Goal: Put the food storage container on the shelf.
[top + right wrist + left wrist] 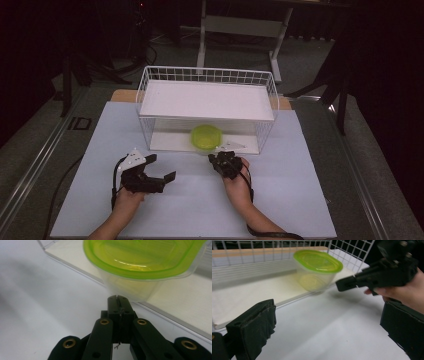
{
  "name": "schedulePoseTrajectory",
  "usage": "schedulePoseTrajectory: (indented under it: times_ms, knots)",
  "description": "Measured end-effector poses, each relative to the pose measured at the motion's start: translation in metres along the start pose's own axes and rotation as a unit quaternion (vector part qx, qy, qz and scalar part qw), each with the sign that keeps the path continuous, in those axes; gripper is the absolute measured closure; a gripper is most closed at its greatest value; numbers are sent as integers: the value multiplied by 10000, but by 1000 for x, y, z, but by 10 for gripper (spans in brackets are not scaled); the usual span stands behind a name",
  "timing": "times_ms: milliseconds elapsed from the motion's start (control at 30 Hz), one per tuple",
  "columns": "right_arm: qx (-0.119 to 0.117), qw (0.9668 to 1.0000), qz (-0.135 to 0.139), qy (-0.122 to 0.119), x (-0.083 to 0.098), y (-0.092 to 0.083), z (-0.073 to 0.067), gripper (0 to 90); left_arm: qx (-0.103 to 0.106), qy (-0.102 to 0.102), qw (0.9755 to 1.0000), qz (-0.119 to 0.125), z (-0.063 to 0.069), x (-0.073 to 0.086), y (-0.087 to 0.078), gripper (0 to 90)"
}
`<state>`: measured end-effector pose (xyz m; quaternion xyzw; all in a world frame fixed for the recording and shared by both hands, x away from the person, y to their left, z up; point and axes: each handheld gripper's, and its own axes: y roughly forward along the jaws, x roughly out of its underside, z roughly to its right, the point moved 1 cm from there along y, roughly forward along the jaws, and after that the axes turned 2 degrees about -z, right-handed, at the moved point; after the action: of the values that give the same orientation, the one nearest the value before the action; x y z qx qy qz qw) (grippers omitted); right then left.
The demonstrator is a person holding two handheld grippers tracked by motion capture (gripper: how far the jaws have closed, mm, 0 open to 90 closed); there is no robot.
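High view: wire basket (pixel 145 95) with a white shelf at frame centre on the white tabletop (pixel 280 200); green-lidded container (pixel 206 136) sits on the lower level under the shelf. Left tongs (pixel 162 167) lower left, spread wide. Right tongs (pixel 218 159) just below the container.

Left gripper view: own jaws wide apart at the bottom corners, nothing between; container (pixel 317 270) top centre, clear tub visible; right tongs (pixel 344 284) right of it.

Right gripper view: right tongs (pixel 117 298) pressed together, empty, tips just short of the container's (pixel 140 262) wall.
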<state>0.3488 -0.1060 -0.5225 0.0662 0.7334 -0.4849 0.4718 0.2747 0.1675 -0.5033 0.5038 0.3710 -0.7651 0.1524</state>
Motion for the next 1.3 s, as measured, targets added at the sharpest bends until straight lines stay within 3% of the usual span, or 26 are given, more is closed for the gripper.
schedulePoseTrajectory:
  times_ms: [300, 467, 667, 867, 1100, 1300]
  knots:
    - [86, 9999, 46, 125, -3, 12, 5, 899, 107, 63, 9999, -7, 4, 1, 4, 12]
    - [141, 9997, 66, 193, -8, 19, 6, 899, 45, 213, 9998, -28, 7, 2, 5, 12]
    - [199, 9994, 161, 243, -14, 26, 10, 899, 87, 139, 9999, -28, 5, 4, 8, 12]
    - [234, 9992, 199, 238, -21, 34, 10, 898, 75, 264, 9996, -76, 8, 4, 9, 12]
    - [321, 9987, 218, 325, -24, 42, 14, 898, 87, 171, 9998, 8, 7, 3, 7, 12]
    - [382, 9982, 225, 397, -29, 46, 17, 897, 91, 210, 9997, 6, 7, 3, 7, 12]
